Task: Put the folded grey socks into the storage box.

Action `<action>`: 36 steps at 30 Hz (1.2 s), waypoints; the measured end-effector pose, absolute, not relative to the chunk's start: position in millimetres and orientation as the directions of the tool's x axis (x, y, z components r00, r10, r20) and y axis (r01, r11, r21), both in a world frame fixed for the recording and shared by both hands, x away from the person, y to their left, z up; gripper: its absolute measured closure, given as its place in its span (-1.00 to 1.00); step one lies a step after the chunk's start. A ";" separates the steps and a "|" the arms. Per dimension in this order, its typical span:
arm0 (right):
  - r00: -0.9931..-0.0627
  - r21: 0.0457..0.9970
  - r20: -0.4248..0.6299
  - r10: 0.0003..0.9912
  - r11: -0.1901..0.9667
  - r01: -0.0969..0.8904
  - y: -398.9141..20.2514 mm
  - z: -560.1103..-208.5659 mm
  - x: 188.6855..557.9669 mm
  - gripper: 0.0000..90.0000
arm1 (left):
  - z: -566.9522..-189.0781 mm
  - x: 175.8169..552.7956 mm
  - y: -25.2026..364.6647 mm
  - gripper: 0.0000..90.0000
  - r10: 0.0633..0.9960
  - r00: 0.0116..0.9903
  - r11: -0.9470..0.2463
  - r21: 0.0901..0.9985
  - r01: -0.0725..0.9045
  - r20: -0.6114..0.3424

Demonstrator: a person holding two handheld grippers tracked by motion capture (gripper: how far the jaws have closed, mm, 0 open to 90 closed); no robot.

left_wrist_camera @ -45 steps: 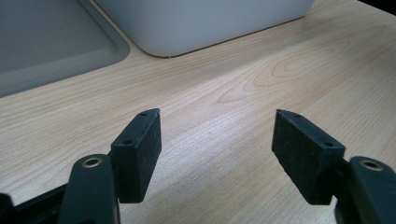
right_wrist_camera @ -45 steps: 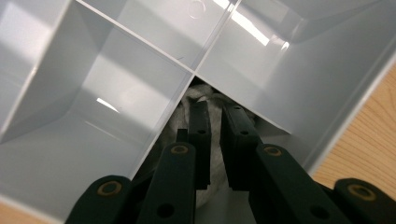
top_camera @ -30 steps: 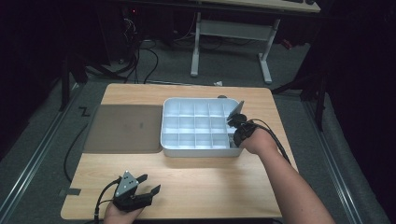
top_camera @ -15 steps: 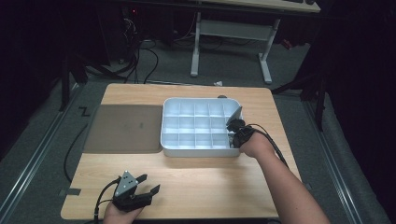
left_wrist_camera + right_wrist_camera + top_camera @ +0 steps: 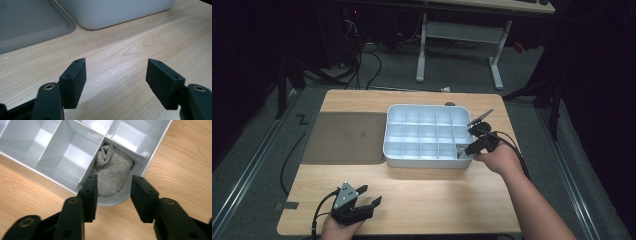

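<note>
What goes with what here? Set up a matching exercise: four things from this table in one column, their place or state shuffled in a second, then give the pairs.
1. grey sock
2. left gripper
3. right gripper
4. grey mat

a. low over bare wood at the table's near edge
b. flat beside the white tray
c. rolled up in a corner compartment
d. open above the tray's corner

Pairs: 1-c, 2-a, 3-d, 4-b

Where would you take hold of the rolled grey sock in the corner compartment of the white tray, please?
Probably the sock's bunched upper fold, coming straight down from above with the right claw. It sits wedged in the corner cell of the tray, so the divider walls block its sides and its top alone is exposed.
</note>
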State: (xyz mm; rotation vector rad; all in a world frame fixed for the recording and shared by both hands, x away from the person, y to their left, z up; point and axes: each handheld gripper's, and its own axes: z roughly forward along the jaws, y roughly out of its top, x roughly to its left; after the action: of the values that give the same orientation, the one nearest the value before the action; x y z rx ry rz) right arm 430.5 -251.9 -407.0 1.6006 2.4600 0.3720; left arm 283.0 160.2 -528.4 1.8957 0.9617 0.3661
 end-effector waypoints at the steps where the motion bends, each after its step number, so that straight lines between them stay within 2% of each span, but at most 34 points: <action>1: -0.403 0.306 -0.017 0.915 0.388 0.869 -251.9 -407.0 430.5 0.26 | -528.5 283.3 160.3 -0.26 0.751 0.645 -0.245 0.849 0.467 -0.138; 8: -0.409 0.413 0.011 0.913 0.368 0.833 -259.3 -411.5 411.5 0.18 | -528.6 282.3 155.9 -0.26 0.749 0.652 -0.258 0.853 0.455 -0.121; 15: -0.412 0.462 0.026 0.911 0.354 0.813 -263.3 -418.2 397.6 0.07 | -529.3 281.8 155.2 -0.30 0.753 0.648 -0.257 0.853 0.454 -0.118; 16: -0.430 0.486 -0.012 0.903 0.381 0.786 -262.6 -420.5 391.7 0.07 | -529.6 281.6 154.4 -0.31 0.754 0.646 -0.254 0.854 0.455 -0.120; 25: -0.433 0.576 -0.016 0.901 0.362 0.733 -264.7 -435.6 362.4 -0.01 | -530.8 282.6 154.3 -0.35 0.757 0.643 -0.257 0.851 0.458 -0.117; 32: -0.436 0.679 0.012 0.900 0.313 0.664 -268.2 -457.5 333.4 -0.13 | -530.2 282.3 153.7 -0.38 0.759 0.641 -0.255 0.853 0.455 -0.115; 36: -0.442 0.750 0.035 0.896 0.269 0.605 -272.6 -483.1 312.4 -0.17 | -530.7 281.7 152.3 -0.38 0.758 0.642 -0.258 0.853 0.454 -0.112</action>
State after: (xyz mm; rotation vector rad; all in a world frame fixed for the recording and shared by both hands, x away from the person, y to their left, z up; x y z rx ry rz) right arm 312.4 -272.6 -483.1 1.3593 2.1485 0.9989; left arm 281.7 152.3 -530.7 1.9043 0.9577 0.4001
